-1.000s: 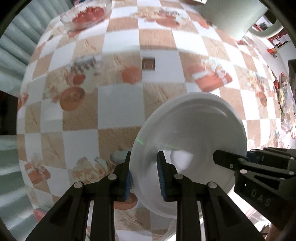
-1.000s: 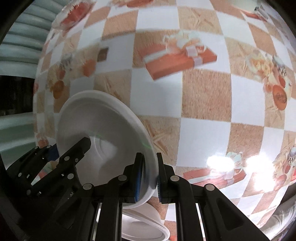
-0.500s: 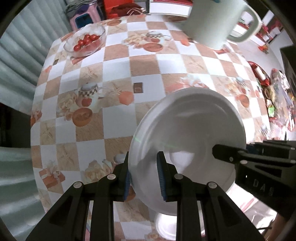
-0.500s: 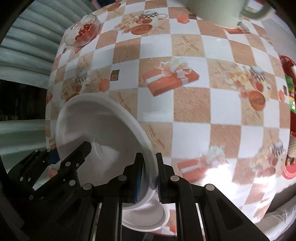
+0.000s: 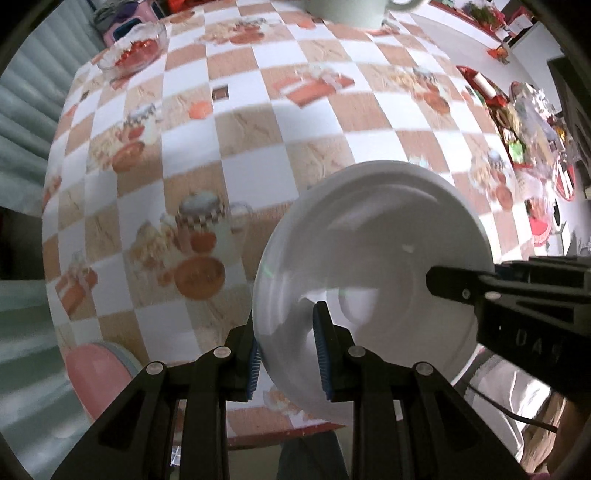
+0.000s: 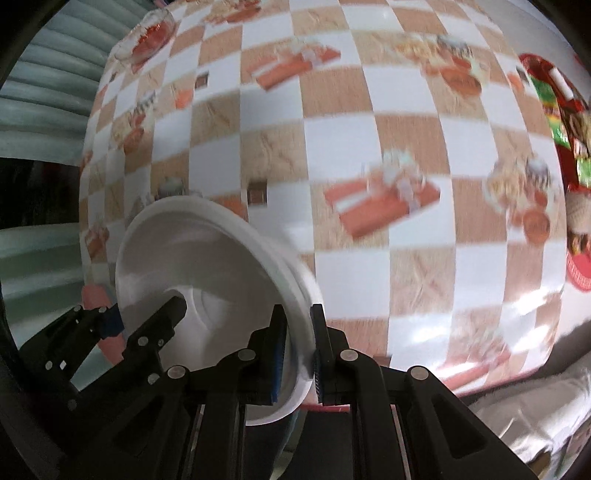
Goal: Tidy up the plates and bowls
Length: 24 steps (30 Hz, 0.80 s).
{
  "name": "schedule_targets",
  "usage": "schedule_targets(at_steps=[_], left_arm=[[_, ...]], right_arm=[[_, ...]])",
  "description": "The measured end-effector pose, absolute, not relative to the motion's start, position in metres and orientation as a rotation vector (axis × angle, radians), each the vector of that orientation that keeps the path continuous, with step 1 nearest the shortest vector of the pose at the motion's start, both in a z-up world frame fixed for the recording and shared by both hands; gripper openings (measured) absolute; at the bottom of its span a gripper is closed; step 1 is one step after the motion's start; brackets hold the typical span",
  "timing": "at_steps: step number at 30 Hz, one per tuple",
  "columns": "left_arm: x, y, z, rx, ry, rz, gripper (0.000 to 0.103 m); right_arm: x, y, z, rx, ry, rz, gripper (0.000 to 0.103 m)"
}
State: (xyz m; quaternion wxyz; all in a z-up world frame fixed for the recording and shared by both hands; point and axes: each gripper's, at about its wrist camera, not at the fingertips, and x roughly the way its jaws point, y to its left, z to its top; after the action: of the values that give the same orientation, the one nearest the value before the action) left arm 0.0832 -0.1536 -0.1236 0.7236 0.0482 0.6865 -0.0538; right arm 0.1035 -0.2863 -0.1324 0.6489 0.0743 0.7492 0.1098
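A white bowl (image 5: 373,280) hangs tilted in the air over the near edge of the checked table (image 5: 258,147), held by both grippers on opposite sides of its rim. My left gripper (image 5: 288,347) is shut on the rim, one blue pad inside and one outside. One of my right gripper's fingers (image 5: 454,286) reaches in from the right. In the right wrist view the same bowl (image 6: 207,280) shows its hollow, with my right gripper (image 6: 299,350) shut on its near rim and my left gripper (image 6: 129,317) clamped on the far rim.
A glass bowl of tomatoes (image 5: 133,55) stands at the far left corner, and a pale green mug (image 5: 343,11) at the far edge. A red tray of packets (image 6: 554,129) lies at the right. A pink round stool (image 5: 96,376) sits below the table's near left edge.
Both grippers have carried the bowl up and back toward the table's near edge. A second white bowl seen beneath it earlier has dropped out of view.
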Motion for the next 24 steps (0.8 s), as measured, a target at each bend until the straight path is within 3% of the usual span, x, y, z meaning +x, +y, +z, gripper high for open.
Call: schedule_targets(at_steps=[12,15,17,19,22,24], left_arm=[[0.072,-0.157,-0.136,0.134,1.537,-0.139,0.027],[0.07,-0.157,-0.137,0.129,1.541,-0.15,0.032],[0.069,-0.157,-0.138,0.134,1.545,-0.153,0.042],[0.068,-0.156,-0.136,0.142,1.534,-0.152,0.063],[0.066,-0.154,-0.13,0.143,1.52,-0.158,0.08],[0.065,-0.151,-0.126,0.133,1.516,-0.166,0.081]], right_arm=[[0.09,-0.285,-0.146,0.166,1.731,0.227,0.015],[0.091,-0.284,-0.149,0.166,1.736,0.225,0.015],[0.092,-0.284,-0.151,0.172,1.745,0.225,0.015],[0.092,-0.284,-0.151,0.168,1.747,0.222,0.015],[0.093,-0.286,-0.152,0.169,1.753,0.22,0.015],[0.093,-0.287,-0.151,0.182,1.758,0.229,0.043]])
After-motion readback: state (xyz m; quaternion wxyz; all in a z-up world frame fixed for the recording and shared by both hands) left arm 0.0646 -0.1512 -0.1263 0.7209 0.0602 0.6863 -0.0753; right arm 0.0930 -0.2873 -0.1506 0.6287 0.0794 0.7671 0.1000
